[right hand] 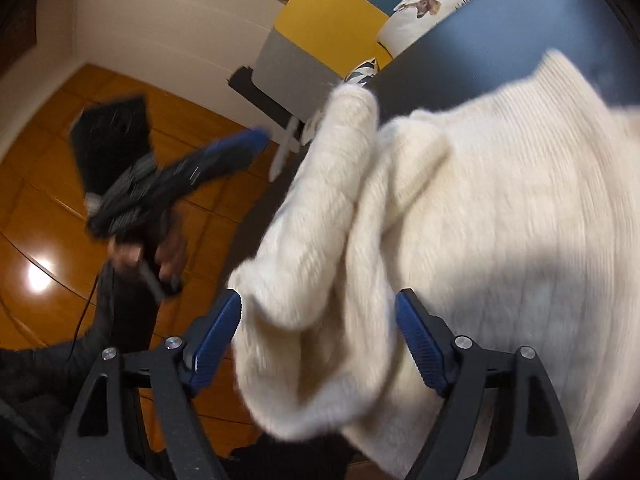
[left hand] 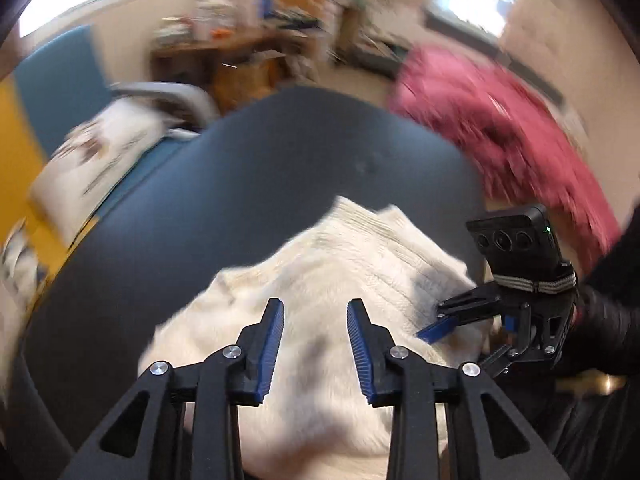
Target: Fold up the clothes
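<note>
- Sweater (left hand: 320, 280), cream and ribbed, lies bunched on the dark blue bench (left hand: 240, 168), at the bench's near edge, partly folded over itself.
- Left gripper (left hand: 315, 344) hovers above the sweater, its fingers parted with nothing between them; its blue pads (left hand: 272, 348) are clear of the knit.
- Right gripper (right hand: 318, 344) has its fingers spread wide; a thick fold of the sweater sits between them, and the pads (right hand: 416, 344) do not visibly press on it.
- In the left wrist view the right gripper (left hand: 460, 340) reaches in from the right side, its tip at the sweater's edge.
- In the right wrist view the left gripper (right hand: 224, 152) is blurred, off to the left over the wooden floor (right hand: 48, 208), held by a hand (right hand: 148, 256).
- A pink garment (left hand: 500, 128) lies past the bench's far right corner; a white cushion (left hand: 100, 152) with a printed animal rests at its left.
</note>
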{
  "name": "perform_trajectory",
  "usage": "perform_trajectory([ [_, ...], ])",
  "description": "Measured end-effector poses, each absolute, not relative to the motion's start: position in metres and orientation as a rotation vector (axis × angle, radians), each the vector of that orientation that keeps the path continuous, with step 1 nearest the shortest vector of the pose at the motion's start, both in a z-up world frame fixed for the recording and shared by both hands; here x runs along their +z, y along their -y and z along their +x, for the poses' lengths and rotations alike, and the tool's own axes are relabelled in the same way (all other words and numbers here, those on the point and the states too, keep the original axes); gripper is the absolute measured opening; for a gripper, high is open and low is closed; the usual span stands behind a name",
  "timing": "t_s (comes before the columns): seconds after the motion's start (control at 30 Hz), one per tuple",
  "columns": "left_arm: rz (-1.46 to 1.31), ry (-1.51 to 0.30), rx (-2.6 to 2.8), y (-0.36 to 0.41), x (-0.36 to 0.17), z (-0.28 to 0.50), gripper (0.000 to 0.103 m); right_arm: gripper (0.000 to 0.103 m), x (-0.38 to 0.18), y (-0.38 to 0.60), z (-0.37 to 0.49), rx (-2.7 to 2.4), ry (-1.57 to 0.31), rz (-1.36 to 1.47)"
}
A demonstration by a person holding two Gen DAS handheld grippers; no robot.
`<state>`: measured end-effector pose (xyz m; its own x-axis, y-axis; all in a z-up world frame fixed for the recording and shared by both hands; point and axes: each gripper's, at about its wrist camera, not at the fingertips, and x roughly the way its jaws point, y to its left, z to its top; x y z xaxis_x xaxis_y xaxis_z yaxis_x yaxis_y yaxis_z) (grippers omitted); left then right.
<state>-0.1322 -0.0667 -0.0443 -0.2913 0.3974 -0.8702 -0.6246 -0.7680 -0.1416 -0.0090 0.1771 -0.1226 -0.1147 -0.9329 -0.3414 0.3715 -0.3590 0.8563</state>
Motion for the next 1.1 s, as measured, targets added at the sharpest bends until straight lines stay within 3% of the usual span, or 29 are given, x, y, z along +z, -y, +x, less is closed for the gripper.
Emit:
perform_trajectory([
  [0.17,-1.416,-0.356,1.912,0.058,-0.055,-0.174,0.033,0.084,-0.13,-0.177,-0.021,-1.634,0.841,1.085],
  [0.37,-1.485,-0.218,1.821,0.075,-0.062,-0.177,0.033,0.085,-0.121,-0.169,-0.048,-1.639,0.879,1.052],
  [0.5,-1.506,-0.231,1.781,0.07,-0.069,-0.183,0.033,0.085,-0.105,-0.172,-0.047,-1.76,0.785,1.046],
  [0.63,-1.496,-0.274,1.723,0.061,-0.063,-0.187,0.033,0.088,-0.065,-0.148,-0.015,-1.894,0.5,0.845],
  [0.73,-1.482,-0.299,1.73,0.061,-0.056,-0.192,0.033,0.089,-0.058,-0.129,0.001,-1.918,0.322,0.854],
  [0.93,-1.5,-0.335,1.723,0.058,-0.063,-0.191,0.033,0.095,-0.08,-0.187,-0.01,-1.83,0.65,0.995],
  [1.1,-1.532,-0.339,1.686,0.06,-0.071,-0.187,0.033,0.095,-0.084,-0.182,-0.028,-1.765,0.687,1.089],
])
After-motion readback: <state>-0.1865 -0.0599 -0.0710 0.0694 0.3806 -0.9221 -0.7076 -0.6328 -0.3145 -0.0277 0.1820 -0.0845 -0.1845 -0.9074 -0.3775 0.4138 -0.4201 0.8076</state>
